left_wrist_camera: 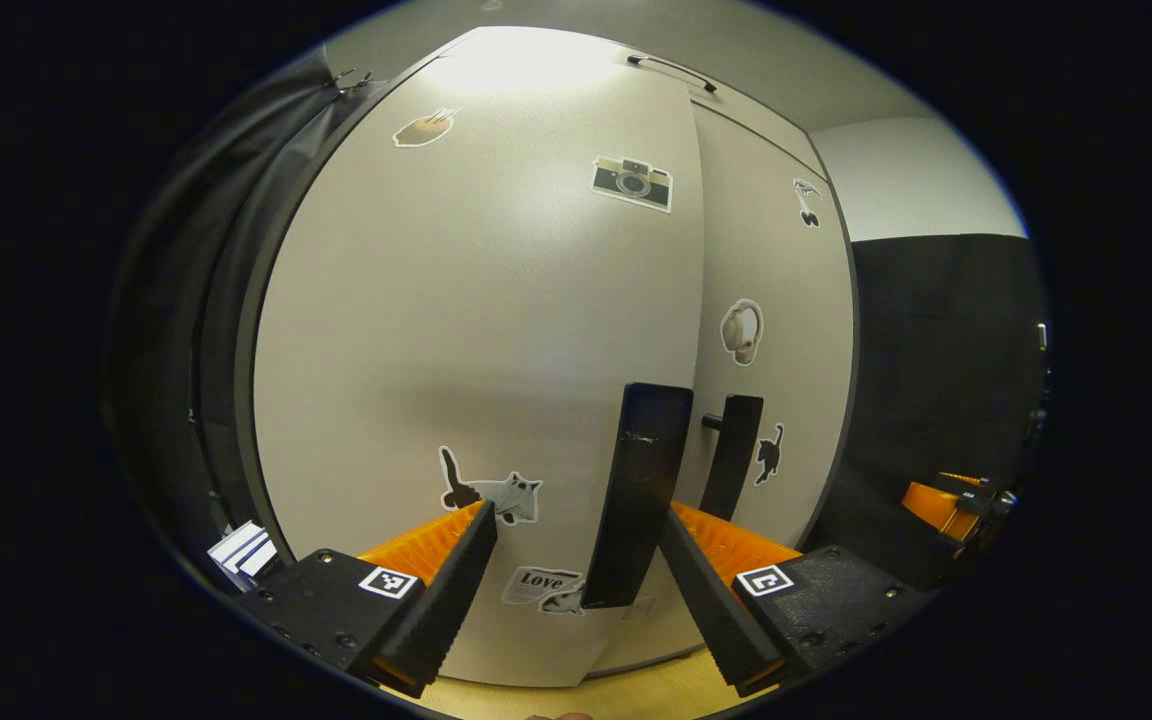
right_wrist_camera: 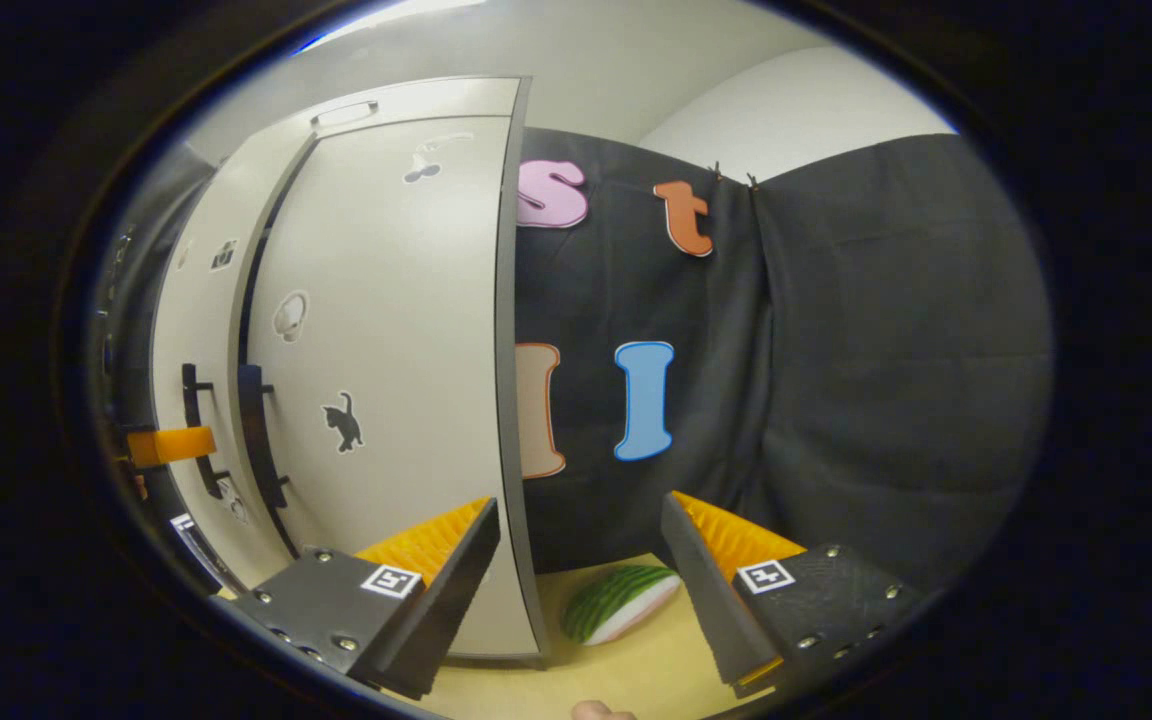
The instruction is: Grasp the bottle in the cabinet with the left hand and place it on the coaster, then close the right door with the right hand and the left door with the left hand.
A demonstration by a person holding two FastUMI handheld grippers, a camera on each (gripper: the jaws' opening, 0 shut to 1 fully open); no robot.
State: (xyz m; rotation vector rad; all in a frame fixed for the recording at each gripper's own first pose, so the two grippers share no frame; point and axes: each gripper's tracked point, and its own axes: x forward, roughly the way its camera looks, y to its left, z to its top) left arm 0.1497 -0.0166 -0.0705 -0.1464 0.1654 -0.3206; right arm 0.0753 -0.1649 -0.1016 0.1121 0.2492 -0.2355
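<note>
Left tool (left_wrist_camera: 576,560) sits right up against the cabinet front, fingers spread wide, nothing between them. The left door (left_wrist_camera: 476,350) fills most of the left gripper view, pale grey with stickers: a camera sticker (left_wrist_camera: 633,182) at 1 o'clock and a cat sticker (left_wrist_camera: 496,492) low, just above the tool's left finger. The left door's dark vertical handle (left_wrist_camera: 636,495) stands at 5 o'clock of the panel, its lower end dropping into the gap between the fingers; whether either finger touches it I cannot tell. The right door (left_wrist_camera: 781,340) lies at 3 o'clock of the left one, looking nearly flush with it, its own handle (left_wrist_camera: 732,455) just beside the first. Both doors hide the cabinet's inside.

Bottle and coaster: cannot tell where they are from these views.

Far at 4 o'clock in the left gripper view, the right tool (left_wrist_camera: 951,505) shows small against the black cloth wall.

Right tool (right_wrist_camera: 581,560) in the right gripper view is also spread, gripping nothing, and points at the cabinet's right edge. Right door (right_wrist_camera: 386,330) is at 10 o'clock with a small black cat sticker (right_wrist_camera: 343,421). A watermelon-slice toy (right_wrist_camera: 621,603) lies on the wooden worktop (right_wrist_camera: 636,670) between the fingers, near the cabinet's foot. The left tool (right_wrist_camera: 171,445) shows at 9 o'clock by the handles.
</note>
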